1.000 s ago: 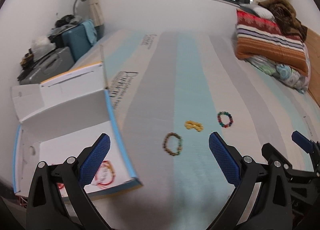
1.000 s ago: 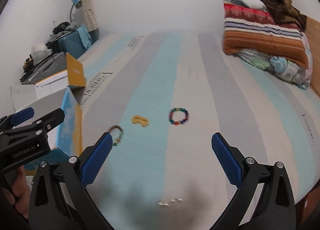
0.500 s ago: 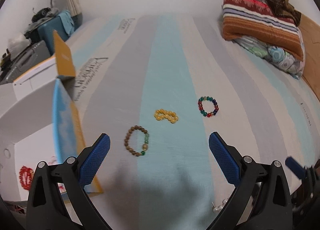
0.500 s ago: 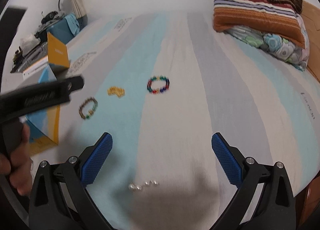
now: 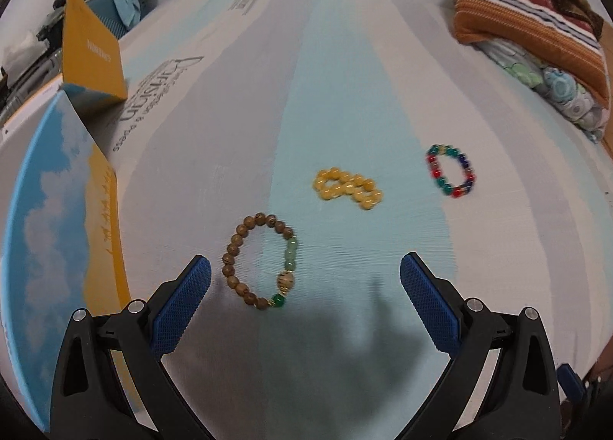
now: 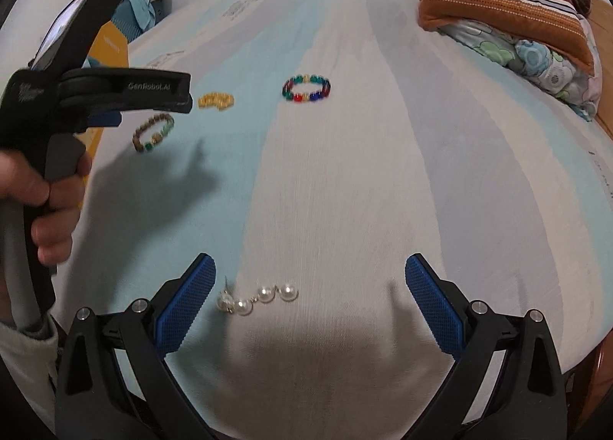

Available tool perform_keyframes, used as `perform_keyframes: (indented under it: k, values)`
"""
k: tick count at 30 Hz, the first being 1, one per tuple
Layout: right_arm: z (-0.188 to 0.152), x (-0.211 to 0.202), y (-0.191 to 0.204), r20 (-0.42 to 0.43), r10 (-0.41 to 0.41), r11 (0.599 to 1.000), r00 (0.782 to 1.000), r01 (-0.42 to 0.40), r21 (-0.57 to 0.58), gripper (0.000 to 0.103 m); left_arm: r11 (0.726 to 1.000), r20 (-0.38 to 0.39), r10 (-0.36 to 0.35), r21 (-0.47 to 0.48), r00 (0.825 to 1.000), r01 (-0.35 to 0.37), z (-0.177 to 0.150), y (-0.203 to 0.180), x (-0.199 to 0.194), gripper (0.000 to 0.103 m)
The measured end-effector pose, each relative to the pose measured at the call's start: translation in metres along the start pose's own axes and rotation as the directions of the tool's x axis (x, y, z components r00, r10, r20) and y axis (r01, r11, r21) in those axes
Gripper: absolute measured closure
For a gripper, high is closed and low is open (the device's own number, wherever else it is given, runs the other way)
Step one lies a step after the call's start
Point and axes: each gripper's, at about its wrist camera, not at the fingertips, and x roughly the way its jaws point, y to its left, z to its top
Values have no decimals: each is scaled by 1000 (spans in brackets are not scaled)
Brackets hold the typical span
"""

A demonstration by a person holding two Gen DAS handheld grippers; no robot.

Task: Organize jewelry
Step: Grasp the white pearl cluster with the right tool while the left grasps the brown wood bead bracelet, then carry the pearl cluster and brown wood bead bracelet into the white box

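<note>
On the striped mattress (image 5: 345,95) lie three bracelets: a brown and green bead bracelet (image 5: 260,265), a yellow bead bracelet (image 5: 346,187) and a multicoloured bead bracelet (image 5: 452,171). My left gripper (image 5: 304,279) is open, low over the mattress, with the brown bracelet just ahead between its fingertips, nearer the left one. My right gripper (image 6: 310,275) is open above pearl earrings (image 6: 256,298), which lie close to its left fingertip. The right wrist view also shows the brown bracelet (image 6: 153,132), the yellow bracelet (image 6: 215,100), the multicoloured bracelet (image 6: 306,88) and the left gripper body in a hand (image 6: 42,191).
An open cardboard box with a blue sky print (image 5: 57,210) stands at the left edge, its yellow flap (image 5: 92,56) upright. Folded blankets (image 5: 528,26) are piled at the far right. Suitcases and clutter (image 5: 34,41) sit beyond the mattress at far left.
Both grippers have dropped lower and moved forward. The left one swung right, away from the box, onto the brown bracelet. The right one closed in on the pearl earrings.
</note>
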Motion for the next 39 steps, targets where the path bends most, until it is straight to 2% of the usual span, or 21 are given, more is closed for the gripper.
perform_keyframes:
  k: [10,16,18,19,27,32,34,36,38,39]
  values:
    - [-18,14,11,-28,36,999,999,-37,-16,9,1000,-34,14,-20,999,-15,-1,19,35,6]
    - [-23,19,16,-29,21,999,999,-22,-37,27,999,-18,41,-11,999,-41,-5,19,39,7]
    - [-23,17,15,-23,17,999,1000,-17,-33,37,999,-20,45,-12,999,-46,-6,19,41,11]
    - [-22,17,15,-22,14,999,1000,-15,-34,38,999,-20,45,-17,999,-46,-7,20,41,13]
    - [-23,16,19,-12,-19,997,1000,18,-77,63,998,-7,67,-23,998,-67,-9,23,35,47]
    - [-22,16,17,-13,-28,996,1000,27,-85,80,998,-6,62,-17,998,-62,-10,23,33,60]
    - [-22,15,15,-10,-27,996,1000,26,-83,80,998,-7,54,-20,998,-55,-10,25,32,67]
    - [-22,15,14,-8,-24,997,1000,24,-77,81,999,-12,45,-23,999,-45,-10,27,30,88]
    - [-22,14,15,-2,-24,997,1000,24,-75,81,999,-24,2,-40,1000,-3,-10,31,28,95]
    - [-22,14,14,0,-23,997,1000,23,-73,81,999,-26,-10,-42,1000,9,-10,33,27,95]
